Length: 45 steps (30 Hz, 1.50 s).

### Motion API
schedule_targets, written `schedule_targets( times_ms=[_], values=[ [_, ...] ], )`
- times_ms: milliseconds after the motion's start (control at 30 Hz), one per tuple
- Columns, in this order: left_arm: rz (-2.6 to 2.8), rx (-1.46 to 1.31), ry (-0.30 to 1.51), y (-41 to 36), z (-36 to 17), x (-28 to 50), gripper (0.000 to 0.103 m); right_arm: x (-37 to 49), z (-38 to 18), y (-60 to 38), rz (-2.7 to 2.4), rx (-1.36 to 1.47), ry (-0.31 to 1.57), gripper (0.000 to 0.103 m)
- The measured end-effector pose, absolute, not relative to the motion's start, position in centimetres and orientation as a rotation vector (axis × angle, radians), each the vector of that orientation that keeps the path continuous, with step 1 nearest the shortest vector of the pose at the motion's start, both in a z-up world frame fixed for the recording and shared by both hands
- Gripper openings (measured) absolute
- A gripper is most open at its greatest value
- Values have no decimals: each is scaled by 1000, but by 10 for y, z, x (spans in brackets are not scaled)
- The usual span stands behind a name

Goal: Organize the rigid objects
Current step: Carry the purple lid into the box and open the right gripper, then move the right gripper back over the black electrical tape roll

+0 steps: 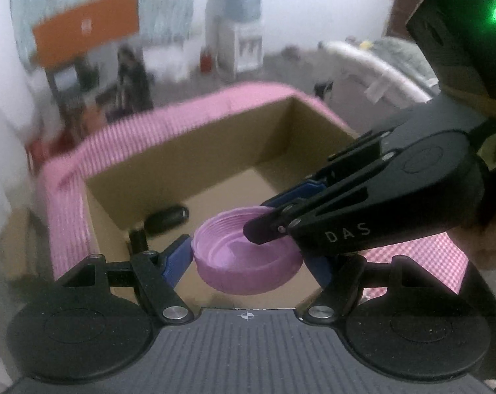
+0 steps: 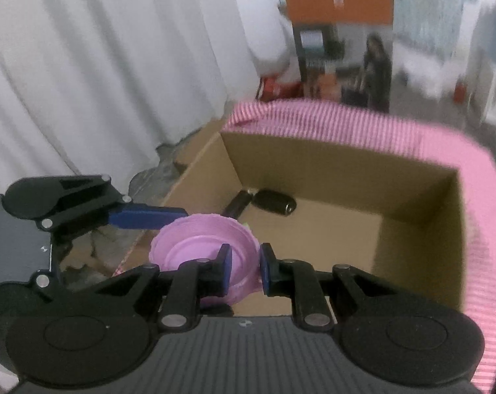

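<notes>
Both grippers hold one pink lid (image 1: pixel 248 256) over the open cardboard box (image 1: pixel 215 151) — the left gripper (image 1: pixel 248 259) spans its full width with spread blue fingers, the right gripper (image 2: pixel 244 271) pinches its rim between nearly closed jaws. Two black cylinders (image 2: pixel 274 202) lie on the box floor.

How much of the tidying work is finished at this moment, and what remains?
Done: a dark cylinder already lies inside the cardboard box. In hand: both grippers hold the pink lid over the box; the right gripper pinches its rim, the left gripper grips its sides. Left: releasing the lid into the box. Other items waiting are not visible.
</notes>
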State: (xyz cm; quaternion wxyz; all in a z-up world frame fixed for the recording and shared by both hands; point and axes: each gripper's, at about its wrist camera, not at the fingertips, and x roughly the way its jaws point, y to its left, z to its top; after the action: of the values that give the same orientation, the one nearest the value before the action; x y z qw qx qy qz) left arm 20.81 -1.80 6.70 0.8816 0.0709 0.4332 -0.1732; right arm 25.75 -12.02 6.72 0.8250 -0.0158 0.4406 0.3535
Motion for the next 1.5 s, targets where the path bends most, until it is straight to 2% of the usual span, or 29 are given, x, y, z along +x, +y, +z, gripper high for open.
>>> schedule_targets(
  times_ms=[300, 633, 933, 1167, 1233, 1300, 1500],
  values=[
    [-333, 162, 1111, -18, 26, 238, 75, 313, 5, -100, 763, 1, 1194, 19],
    [-289, 162, 1258, -15, -1, 258, 75, 339, -36, -87, 786, 4, 1376, 20],
    [-274, 140, 1235, -8, 0, 255, 76, 342, -40, -87, 788, 19, 1393, 22],
    [-279, 144, 1087, -9, 39, 227, 88, 330, -9, -112, 809, 101, 1282, 24],
    [-280, 143, 1036, -10, 54, 217, 90, 322, 5, -124, 812, 129, 1231, 32],
    [-281, 136, 980, -9, 67, 203, 94, 311, 21, -136, 810, 150, 1168, 58],
    [-285, 107, 832, -2, 100, 148, 100, 258, 62, -184, 800, 191, 983, 58]
  ],
)
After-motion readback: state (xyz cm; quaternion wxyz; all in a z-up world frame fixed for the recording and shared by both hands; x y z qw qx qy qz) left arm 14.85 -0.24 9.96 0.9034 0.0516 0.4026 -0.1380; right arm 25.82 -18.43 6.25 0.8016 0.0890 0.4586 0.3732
